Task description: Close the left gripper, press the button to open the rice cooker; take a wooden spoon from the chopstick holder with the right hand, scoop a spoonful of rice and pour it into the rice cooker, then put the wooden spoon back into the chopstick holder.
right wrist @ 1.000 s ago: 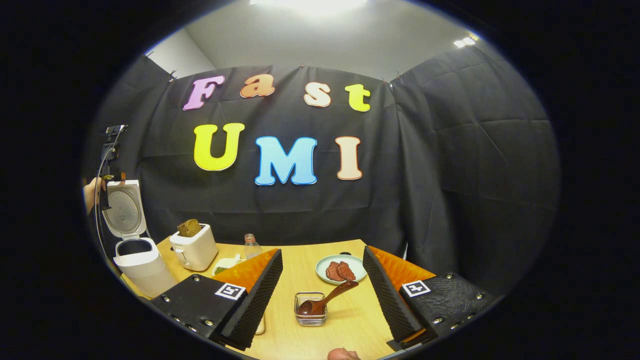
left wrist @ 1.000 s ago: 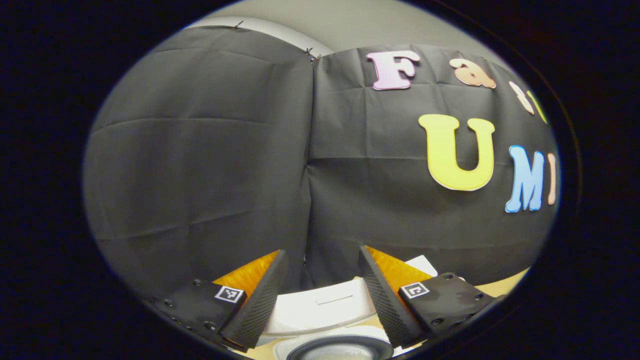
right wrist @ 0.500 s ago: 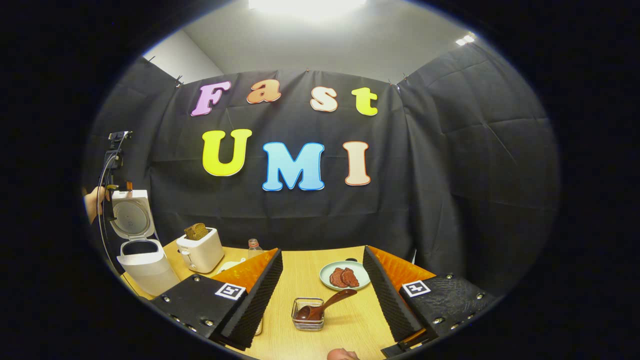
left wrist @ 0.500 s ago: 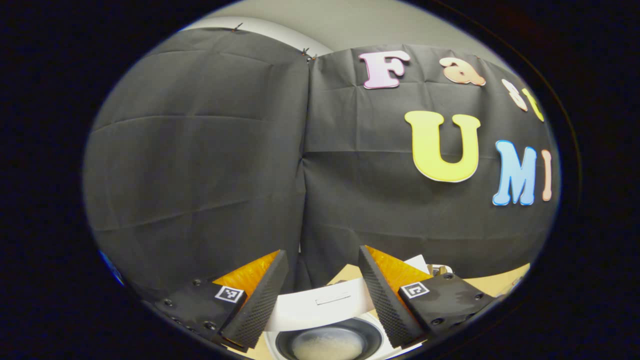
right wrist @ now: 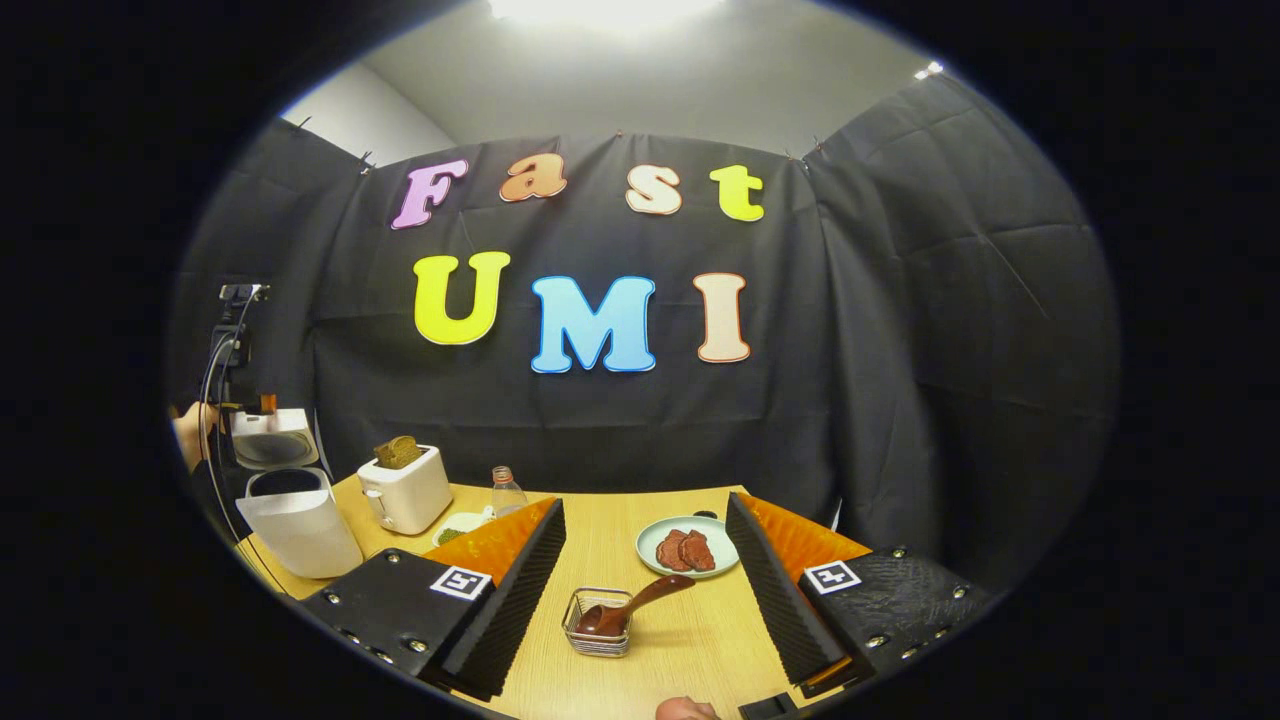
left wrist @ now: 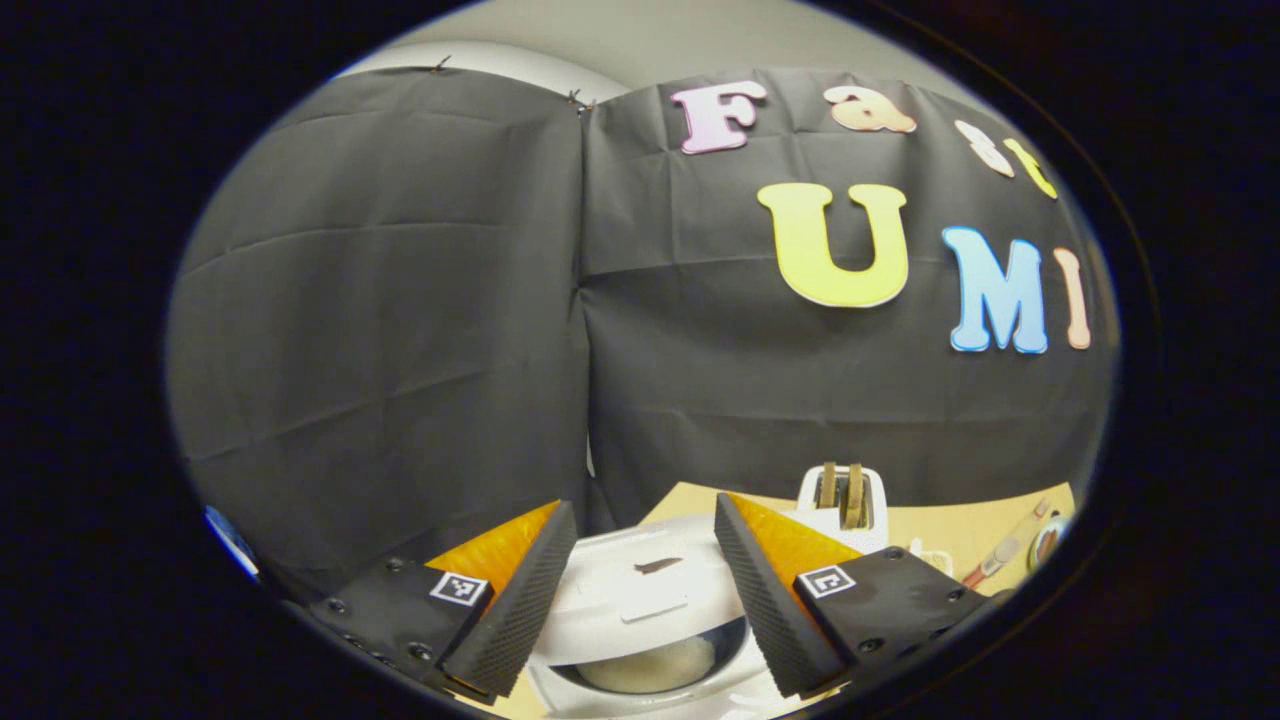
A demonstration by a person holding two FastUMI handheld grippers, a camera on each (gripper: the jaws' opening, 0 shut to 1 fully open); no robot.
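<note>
In the right gripper view, the rice cooker point(right wrist: 295, 520) stands at the counter's point(right wrist: 700, 640) left edge, lid half-raised. Right gripper point(right wrist: 645, 590) jaws gape, empty; between them the wooden spoon point(right wrist: 630, 608) leans in its chopstick holder point(right wrist: 596, 628). Left gripper point(left wrist: 635, 590) jaws stand apart above the cooker.

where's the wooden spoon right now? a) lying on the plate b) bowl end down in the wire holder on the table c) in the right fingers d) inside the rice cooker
b: in the right gripper view the wooden spoon sits bowl end down in the wire holder, handle leaning toward the plate, with the right gripper open and apart from it.
</note>
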